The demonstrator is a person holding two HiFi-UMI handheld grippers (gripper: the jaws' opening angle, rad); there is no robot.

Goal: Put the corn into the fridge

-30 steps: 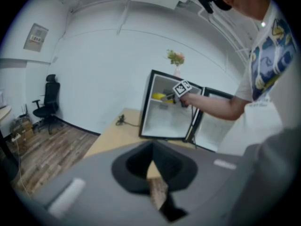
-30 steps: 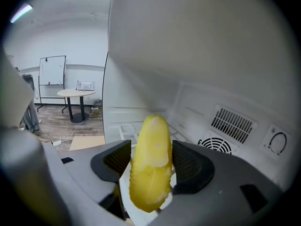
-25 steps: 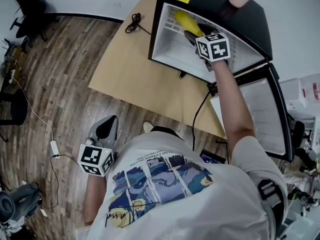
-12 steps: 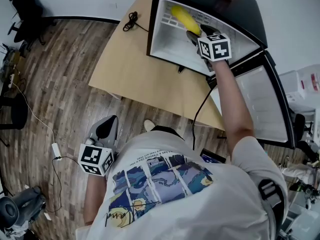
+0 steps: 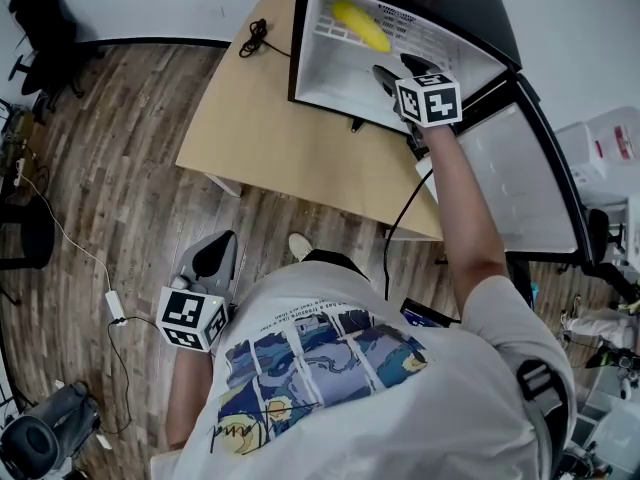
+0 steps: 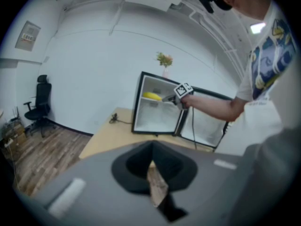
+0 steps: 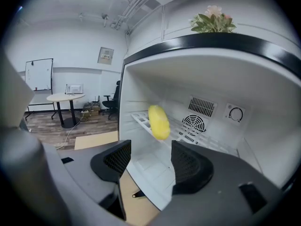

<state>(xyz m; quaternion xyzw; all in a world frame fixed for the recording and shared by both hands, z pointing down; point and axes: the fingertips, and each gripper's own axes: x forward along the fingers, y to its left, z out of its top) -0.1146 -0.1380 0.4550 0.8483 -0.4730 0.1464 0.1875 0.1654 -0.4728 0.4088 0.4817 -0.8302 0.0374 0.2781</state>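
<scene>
The yellow corn (image 5: 360,25) lies on the white wire shelf inside the open mini fridge (image 5: 300,43). In the right gripper view the corn (image 7: 159,121) rests on that shelf, a short way beyond the jaws. My right gripper (image 5: 395,69) is open at the fridge's mouth with nothing between its fingers (image 7: 150,161). My left gripper (image 5: 213,259) hangs low at the person's side over the wooden floor. It is shut and empty (image 6: 151,171). From the left gripper view, the corn (image 6: 151,96) shows far off inside the fridge (image 6: 157,114).
The fridge stands on a light wooden table (image 5: 270,138), its door (image 5: 520,188) swung open to the right. A black cable (image 5: 262,40) lies coiled at the table's back left. A pot of flowers (image 7: 212,20) sits on the fridge top. Office chairs stand at the far left.
My right gripper has let go of the corn and pulled back toward the fridge's mouth. The corn stays on the shelf. The left gripper has not moved.
</scene>
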